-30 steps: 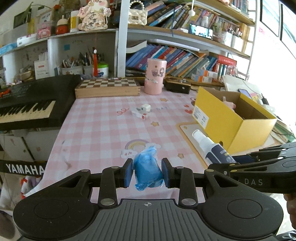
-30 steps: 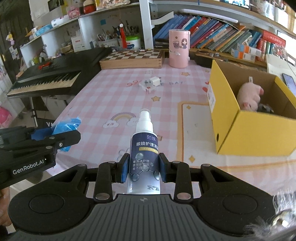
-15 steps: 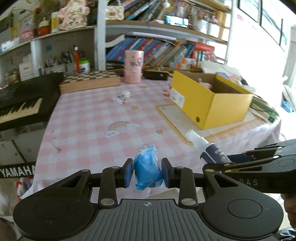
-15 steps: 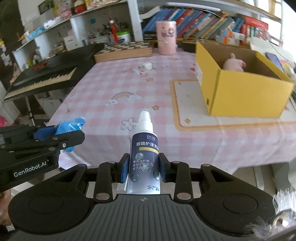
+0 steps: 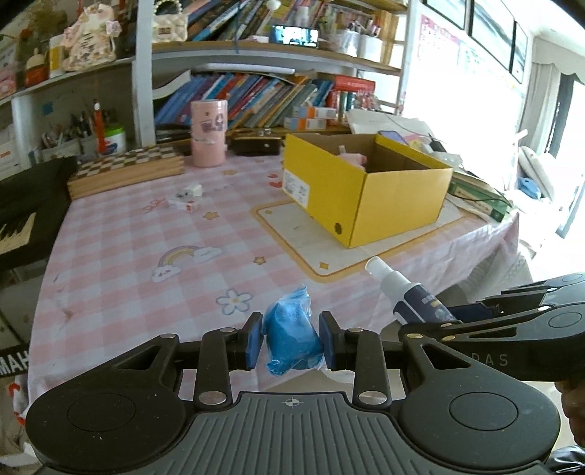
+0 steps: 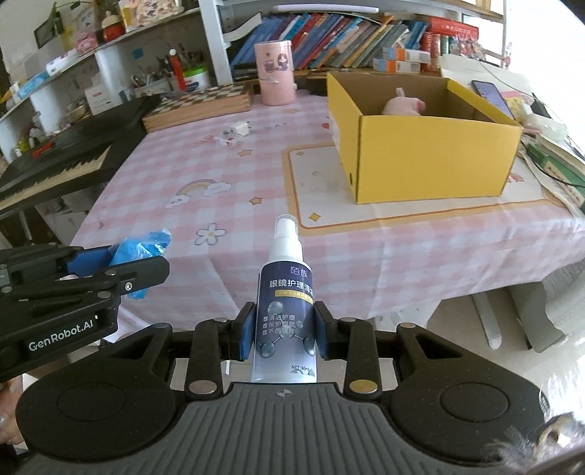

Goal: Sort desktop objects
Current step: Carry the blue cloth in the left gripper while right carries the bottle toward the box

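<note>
A black keyboard [image 6: 55, 160] runs off the left edge of the frame. Upper centre, bookshelves [image 5: 263, 91] hold leaning books — a white quilted purse [image 5: 169, 27] sits on the shelf above. A pen-filled holder [image 5: 60, 144] stands in the upper-left cubby beside a green-lidded jar [image 5: 115, 139].

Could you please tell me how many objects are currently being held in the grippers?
2. A blue crumpled bag sits clamped in the left gripper, and a spray bottle is clamped in the right gripper, both near the table's front edge.
</note>
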Tool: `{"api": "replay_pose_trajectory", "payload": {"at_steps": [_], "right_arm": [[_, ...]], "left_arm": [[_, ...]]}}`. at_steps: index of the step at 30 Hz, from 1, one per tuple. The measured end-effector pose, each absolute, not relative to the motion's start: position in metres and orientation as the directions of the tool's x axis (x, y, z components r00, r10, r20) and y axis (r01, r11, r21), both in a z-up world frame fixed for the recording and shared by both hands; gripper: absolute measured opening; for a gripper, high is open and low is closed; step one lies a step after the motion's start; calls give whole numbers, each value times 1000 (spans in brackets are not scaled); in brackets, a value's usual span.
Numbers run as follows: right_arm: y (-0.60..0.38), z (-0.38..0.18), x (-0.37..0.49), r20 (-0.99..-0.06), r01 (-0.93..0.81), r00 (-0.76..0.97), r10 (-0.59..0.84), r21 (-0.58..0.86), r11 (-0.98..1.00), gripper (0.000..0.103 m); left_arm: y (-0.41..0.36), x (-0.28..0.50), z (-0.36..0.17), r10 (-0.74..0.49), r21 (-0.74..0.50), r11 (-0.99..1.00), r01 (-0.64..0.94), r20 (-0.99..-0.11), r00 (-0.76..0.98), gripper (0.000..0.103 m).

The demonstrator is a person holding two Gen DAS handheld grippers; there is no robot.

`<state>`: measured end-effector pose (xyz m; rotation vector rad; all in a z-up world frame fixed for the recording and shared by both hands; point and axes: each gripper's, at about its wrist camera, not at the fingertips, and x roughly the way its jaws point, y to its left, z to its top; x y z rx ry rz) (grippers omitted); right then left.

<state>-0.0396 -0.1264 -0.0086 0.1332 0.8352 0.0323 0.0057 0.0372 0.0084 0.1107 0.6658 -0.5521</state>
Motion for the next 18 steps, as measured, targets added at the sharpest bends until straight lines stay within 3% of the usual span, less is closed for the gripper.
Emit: {"api": "replay_pose_trajectory", "payload": {"at_steps": [18], "right_arm": [[-176,-5,-51,-731,153,682,-21,114,982,30]], "left_arm": [[-20,15,9,-543,-69,763,642,-607,580,31]]}}
